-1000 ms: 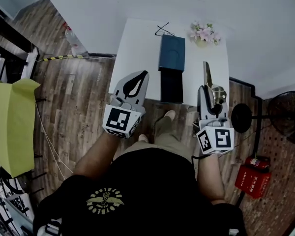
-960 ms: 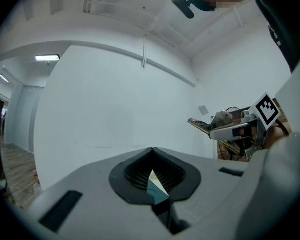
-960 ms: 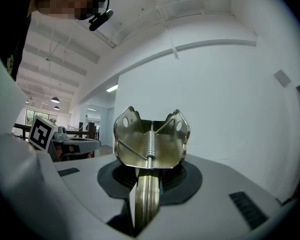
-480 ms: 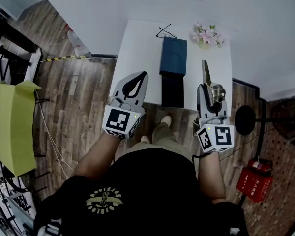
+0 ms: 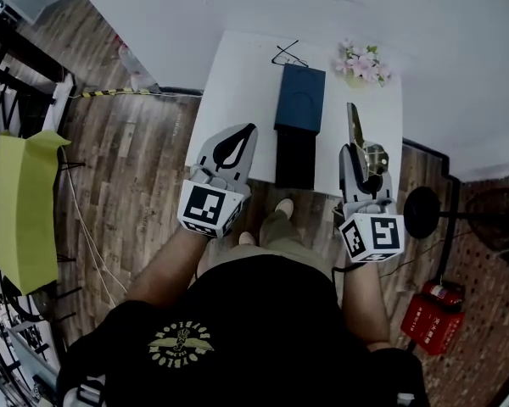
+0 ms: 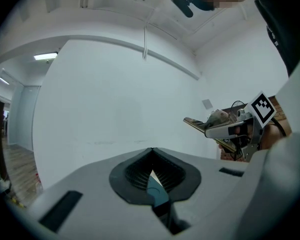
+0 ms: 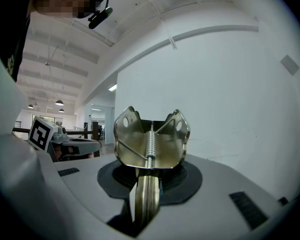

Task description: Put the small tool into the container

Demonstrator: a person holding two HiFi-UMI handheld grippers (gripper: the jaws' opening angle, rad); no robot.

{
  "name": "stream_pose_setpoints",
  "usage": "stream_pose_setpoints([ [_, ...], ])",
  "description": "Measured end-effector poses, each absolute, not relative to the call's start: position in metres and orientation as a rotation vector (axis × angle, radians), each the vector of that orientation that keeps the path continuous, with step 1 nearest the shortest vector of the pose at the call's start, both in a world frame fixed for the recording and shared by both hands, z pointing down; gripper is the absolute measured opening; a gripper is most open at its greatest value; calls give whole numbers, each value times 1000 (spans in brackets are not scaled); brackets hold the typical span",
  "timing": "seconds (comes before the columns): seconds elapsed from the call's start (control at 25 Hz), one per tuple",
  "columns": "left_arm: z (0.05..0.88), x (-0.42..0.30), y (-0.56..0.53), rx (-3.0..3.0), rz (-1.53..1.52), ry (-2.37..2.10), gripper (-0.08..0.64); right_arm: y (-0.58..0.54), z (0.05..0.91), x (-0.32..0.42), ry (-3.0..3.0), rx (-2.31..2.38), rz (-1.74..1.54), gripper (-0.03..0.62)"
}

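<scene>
A dark blue box-shaped container [image 5: 300,98] lies at the middle of the white table [image 5: 237,83], with a darker flat part [image 5: 295,159] toward me. My right gripper [image 5: 361,161] is shut on a brass spring-clamp tool [image 5: 356,130], which sticks out ahead of the jaws, just right of the container. In the right gripper view the tool [image 7: 151,144] stands upright between the closed jaws. My left gripper [image 5: 248,131] hovers over the table's near left edge, shut, with nothing in it [image 6: 152,152]. Both grippers point level toward the white wall.
A bunch of pink flowers [image 5: 362,62] sits at the table's far right corner, a black wire object [image 5: 287,56] at its far edge. A yellow-green seat [image 5: 21,210] stands left, a round black fan base [image 5: 420,212] and a red fire extinguisher [image 5: 433,320] right. The floor is wood.
Both grippers have advanced slightly over the table's near edge. The right one still holds the brass tool and the left stays shut.
</scene>
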State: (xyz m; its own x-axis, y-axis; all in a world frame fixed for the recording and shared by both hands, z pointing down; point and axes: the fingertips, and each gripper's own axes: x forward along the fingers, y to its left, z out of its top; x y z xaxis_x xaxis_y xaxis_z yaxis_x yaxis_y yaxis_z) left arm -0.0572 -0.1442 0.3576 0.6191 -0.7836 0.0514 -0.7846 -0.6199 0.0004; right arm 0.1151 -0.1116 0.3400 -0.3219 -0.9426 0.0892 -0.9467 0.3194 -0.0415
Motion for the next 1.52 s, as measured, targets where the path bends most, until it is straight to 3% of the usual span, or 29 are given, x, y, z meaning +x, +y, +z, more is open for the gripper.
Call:
stream_pose_setpoints([
  [1.52, 430, -20, -270, 2617, 223, -1454, 6, -227, 440, 126, -2583, 1405, 515, 87],
])
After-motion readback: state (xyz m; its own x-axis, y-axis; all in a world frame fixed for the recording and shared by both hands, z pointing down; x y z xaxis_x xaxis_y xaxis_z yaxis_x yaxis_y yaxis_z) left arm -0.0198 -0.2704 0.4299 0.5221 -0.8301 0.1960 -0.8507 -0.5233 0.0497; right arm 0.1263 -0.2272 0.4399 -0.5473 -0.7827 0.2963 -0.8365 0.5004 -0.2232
